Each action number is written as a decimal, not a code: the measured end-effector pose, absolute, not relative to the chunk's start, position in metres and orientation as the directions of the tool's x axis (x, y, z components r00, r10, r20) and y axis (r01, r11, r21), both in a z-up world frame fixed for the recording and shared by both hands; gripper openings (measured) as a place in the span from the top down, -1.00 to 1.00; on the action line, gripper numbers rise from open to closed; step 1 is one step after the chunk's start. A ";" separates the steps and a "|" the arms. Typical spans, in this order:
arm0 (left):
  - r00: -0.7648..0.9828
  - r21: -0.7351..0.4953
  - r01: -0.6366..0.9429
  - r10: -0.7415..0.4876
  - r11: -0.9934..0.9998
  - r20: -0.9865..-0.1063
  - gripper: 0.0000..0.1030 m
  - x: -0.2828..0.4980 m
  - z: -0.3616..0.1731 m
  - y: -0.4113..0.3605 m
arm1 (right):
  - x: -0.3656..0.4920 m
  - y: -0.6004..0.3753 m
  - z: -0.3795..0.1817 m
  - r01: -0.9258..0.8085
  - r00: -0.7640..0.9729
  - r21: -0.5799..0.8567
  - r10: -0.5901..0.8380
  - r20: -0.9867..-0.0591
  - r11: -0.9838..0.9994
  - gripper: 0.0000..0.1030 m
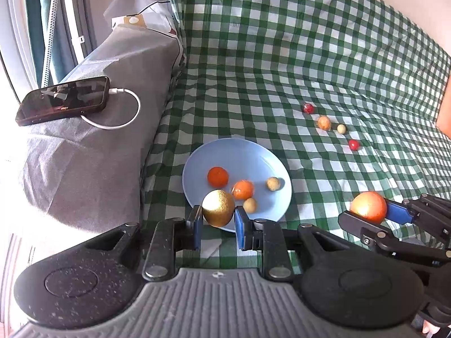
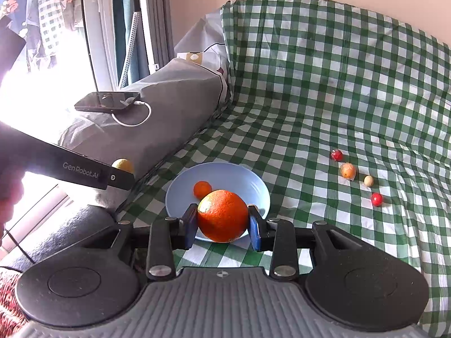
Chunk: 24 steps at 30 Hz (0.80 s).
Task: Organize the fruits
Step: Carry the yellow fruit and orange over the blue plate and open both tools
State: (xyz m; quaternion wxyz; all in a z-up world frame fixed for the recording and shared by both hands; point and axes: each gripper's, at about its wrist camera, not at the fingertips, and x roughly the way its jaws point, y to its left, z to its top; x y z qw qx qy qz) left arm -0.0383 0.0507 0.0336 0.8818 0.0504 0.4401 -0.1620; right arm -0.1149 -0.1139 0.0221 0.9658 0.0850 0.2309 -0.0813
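Left hand-held gripper (image 1: 218, 219) clamps lemon (image 1: 218, 208), plate rim (image 1: 286, 202) beside

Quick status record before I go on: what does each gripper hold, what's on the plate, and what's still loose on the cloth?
left gripper: shut on yellow fruit, at the plate's near rim
right gripper: shut on large orange, near the plate
blue plate: two small oranges, three small tan fruits
checkered cloth: four small fruits loose in a row, two red, one orange, one tan
phone: on the grey cushion, cable plugged in
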 end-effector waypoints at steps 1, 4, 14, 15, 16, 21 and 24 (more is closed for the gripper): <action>0.557 -0.052 0.330 -0.239 0.942 -0.795 0.49 -0.034 0.033 0.050 | -0.111 -0.116 0.021 0.197 0.879 0.129 -0.117 -0.463 0.972 0.26; 0.553 -0.038 0.325 -0.223 0.945 -0.803 0.49 -0.021 0.029 0.047 | -0.098 -0.121 0.018 0.195 0.874 0.128 -0.113 -0.473 0.972 0.26; 0.513 -0.005 0.330 -0.184 0.944 -0.838 0.49 0.028 -0.002 0.028 | -0.049 -0.141 -0.004 0.187 0.852 0.148 -0.085 -0.516 0.971 0.26; 0.507 -0.005 0.330 -0.182 0.944 -0.843 0.49 0.033 -0.005 0.025 | -0.043 -0.143 -0.008 0.186 0.849 0.151 -0.082 -0.522 0.971 0.26; 0.500 -0.008 0.330 -0.182 0.944 -0.847 0.49 0.038 -0.009 0.023 | -0.038 -0.145 -0.011 0.186 0.846 0.152 -0.080 -0.527 0.971 0.26; 0.472 -0.007 0.332 -0.173 0.943 -0.864 0.49 0.059 -0.029 0.014 | -0.013 -0.154 -0.024 0.184 0.836 0.159 -0.070 -0.545 0.970 0.26; 0.454 0.005 0.338 -0.159 0.941 -0.877 0.49 0.071 -0.044 0.008 | 0.000 -0.159 -0.031 0.181 0.828 0.158 -0.064 -0.557 0.971 0.26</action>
